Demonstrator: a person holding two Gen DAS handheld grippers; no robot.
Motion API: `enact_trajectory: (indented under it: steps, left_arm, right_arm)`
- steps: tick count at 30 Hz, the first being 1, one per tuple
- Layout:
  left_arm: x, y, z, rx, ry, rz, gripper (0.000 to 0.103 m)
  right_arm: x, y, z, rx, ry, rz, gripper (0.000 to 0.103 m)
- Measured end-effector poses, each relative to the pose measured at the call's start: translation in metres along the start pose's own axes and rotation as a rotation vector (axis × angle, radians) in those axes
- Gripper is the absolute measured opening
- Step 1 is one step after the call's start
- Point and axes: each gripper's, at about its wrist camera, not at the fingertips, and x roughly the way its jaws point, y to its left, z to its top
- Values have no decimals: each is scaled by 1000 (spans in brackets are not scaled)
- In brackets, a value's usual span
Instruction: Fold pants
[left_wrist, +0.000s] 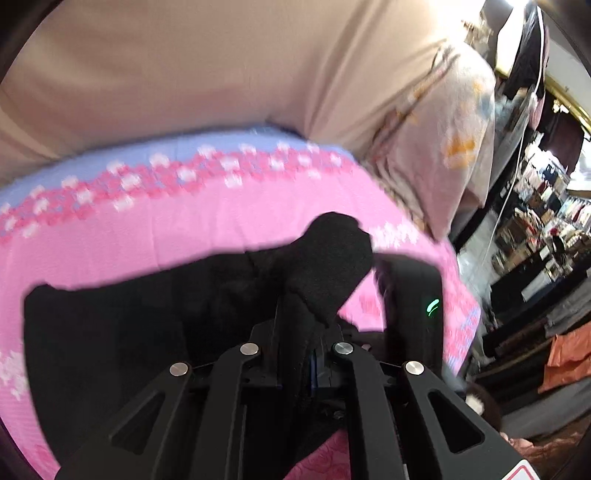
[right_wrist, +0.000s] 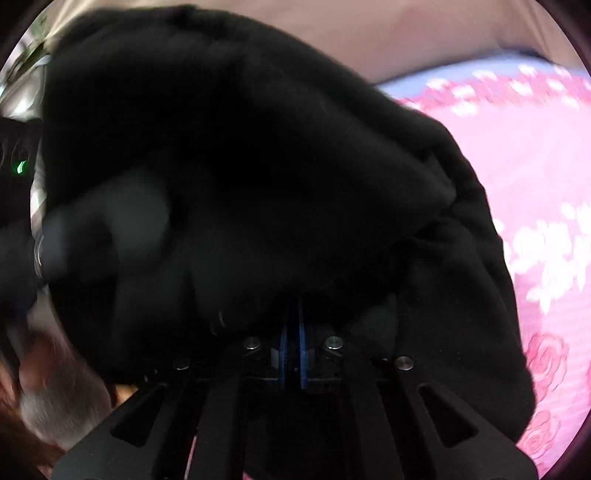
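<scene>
Black pants (left_wrist: 110, 314) lie spread on a pink flowered bed cover (left_wrist: 184, 229). My left gripper (left_wrist: 310, 332) is shut on a bunch of the black fabric, which stands up in a lump just past the fingers. In the right wrist view the pants (right_wrist: 258, 166) hang in a big dark heap right before the lens. My right gripper (right_wrist: 293, 332) is shut on that cloth, its blue pads (right_wrist: 282, 350) nearly together. The right gripper's housing, with a green light (left_wrist: 430, 306), shows close to the right of the left one.
A beige cushion or sheet (left_wrist: 184, 74) rises behind the cover, with a pale floral pillow (left_wrist: 443, 155) at its right end. Cluttered shelves (left_wrist: 546, 221) and orange cloth (left_wrist: 569, 354) lie beyond the bed's right edge. A person's hand (right_wrist: 55, 387) shows blurred at lower left.
</scene>
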Motion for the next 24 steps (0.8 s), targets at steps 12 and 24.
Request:
enact_trajectory:
  steps: [12,24]
  left_arm:
    - [-1,-10,-60,45,6,-110,73]
    - [-101,152,-93,-325,-142,266,78]
  right_arm:
    - [-151,-45,-45,157,-250,-149,80]
    - [-71,15,-9,61,-120,-223,25]
